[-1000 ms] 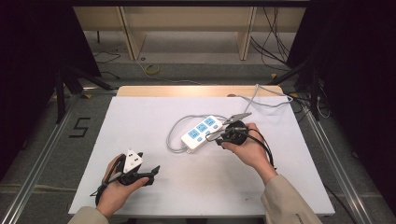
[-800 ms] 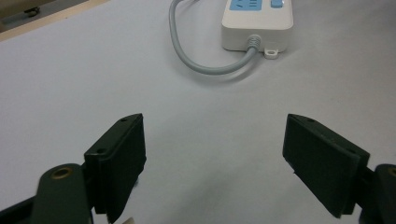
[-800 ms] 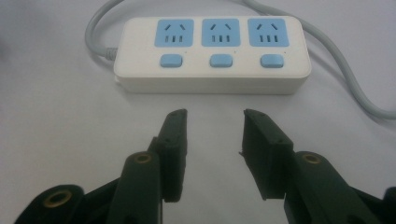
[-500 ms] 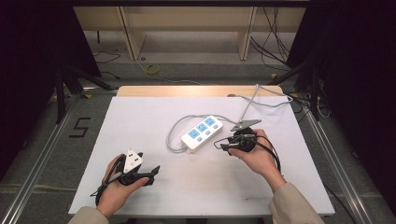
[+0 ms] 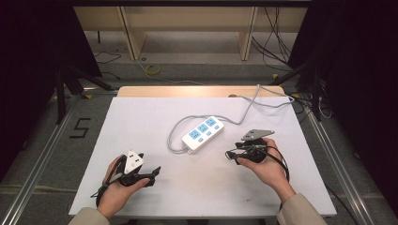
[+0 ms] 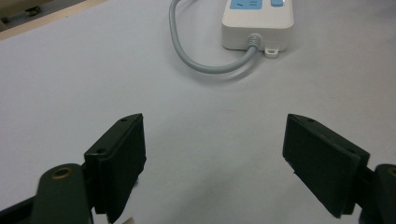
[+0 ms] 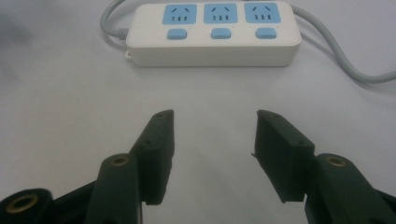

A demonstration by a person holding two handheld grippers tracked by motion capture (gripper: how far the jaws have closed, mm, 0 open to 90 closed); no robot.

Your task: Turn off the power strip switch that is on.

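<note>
Lab (recording rig), black curtains (image 5: pixel 42 42); floor cables (image 5: pixel 277 33), aluminium rails (image 5: pixel 37 159)

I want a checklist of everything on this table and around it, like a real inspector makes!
Surface: white table top, bare apart from one item.
Job's things: white power strip with three blue sockets and three blue buttons, lying flat near the middle.
Clutter: nothing seen.
Grippers: left gripper open, nothing between its jaws; right gripper open, jaws have just been opening, nothing between them, apart from the strip.
Cables: grey cord loops from the strip's near end around behind it and off the far right edge.
Surroundings: wooden shelving, loose wires on the floor, a floor mark shaped like a 5.
</note>
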